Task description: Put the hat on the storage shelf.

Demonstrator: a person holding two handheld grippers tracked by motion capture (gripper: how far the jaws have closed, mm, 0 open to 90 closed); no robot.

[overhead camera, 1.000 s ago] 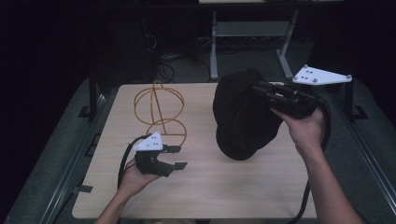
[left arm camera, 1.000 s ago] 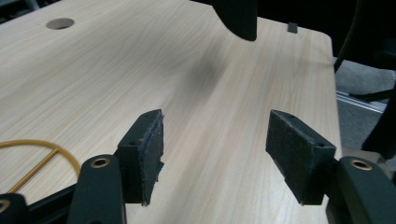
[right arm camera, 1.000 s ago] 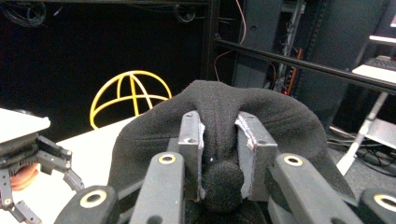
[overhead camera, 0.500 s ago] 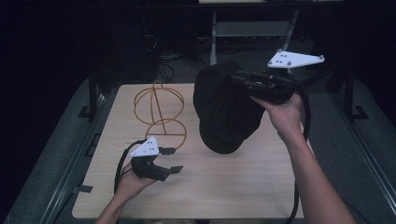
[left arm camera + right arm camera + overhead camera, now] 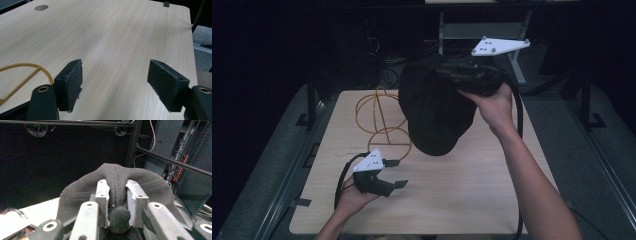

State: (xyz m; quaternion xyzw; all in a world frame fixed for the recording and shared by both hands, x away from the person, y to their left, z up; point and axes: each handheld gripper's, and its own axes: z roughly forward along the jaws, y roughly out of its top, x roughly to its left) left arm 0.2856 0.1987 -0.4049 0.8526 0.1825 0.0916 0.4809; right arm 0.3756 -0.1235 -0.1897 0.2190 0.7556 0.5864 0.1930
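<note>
Near the desk's front-left corner, the left gripper has just been opening, jaws spread, nothing between them. Beyond stands the wire stand. Farther, above mid-desk, the right gripper pinches the black cap: judged soft, light, limp; crown fold grips securely.

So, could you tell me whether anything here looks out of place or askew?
Nothing looks damaged or spilled. The right gripper is shut on a fold of the black hat, which hangs above the table beside the orange wire stand. The stand is upright, and the left gripper is open.
</note>
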